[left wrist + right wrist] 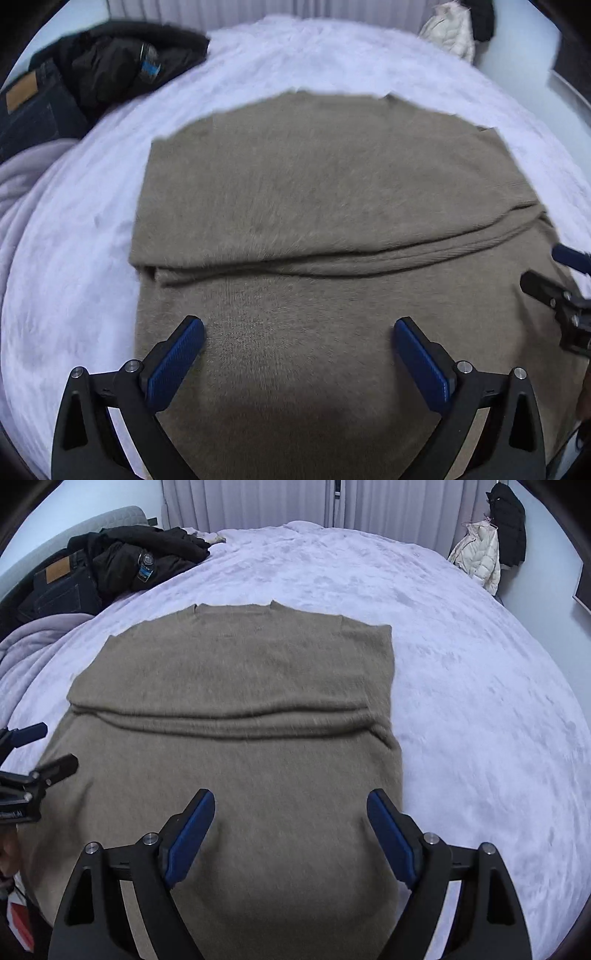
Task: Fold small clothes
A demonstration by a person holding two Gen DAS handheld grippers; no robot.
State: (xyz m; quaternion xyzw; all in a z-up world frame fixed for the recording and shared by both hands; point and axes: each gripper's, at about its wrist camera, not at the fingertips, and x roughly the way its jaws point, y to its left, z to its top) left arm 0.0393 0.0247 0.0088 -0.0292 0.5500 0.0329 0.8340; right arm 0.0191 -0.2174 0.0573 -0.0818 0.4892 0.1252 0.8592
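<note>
Bed: a big soft pale purple blanket (pixel 461 709) is covering it, and one brown sweater (pixel 236 672) is lying flat in the middle of it.
Sweater: its far part is sitting folded over the near part, making a thick fold line (pixel 332 258) running from left to right. No sleeves are sticking out at the sides.
Left gripper (pixel 299 328): it is hanging over the near left part of the sweater with its two blue pads (pixel 177 365) standing wide apart. Nothing is sitting between them, so it is let go and holding nothing.
Right gripper (pixel 290 805): it is hanging over the near right part of the sweater, close to the sweater's right edge. Its two blue pads (pixel 190 838) are also spread wide, and it is gripping nothing.
Pile: on the far left of the bed, dark clothes are lying in a heap, with one black jacket (pixel 147 557) and one pair of dark jeans (pixel 59 587) showing.
Wall: at the far right, one cream puffy coat (pixel 480 557) and one black coat (pixel 509 524) are hanging.
Count: two grippers, four blue pads, one sweater.
</note>
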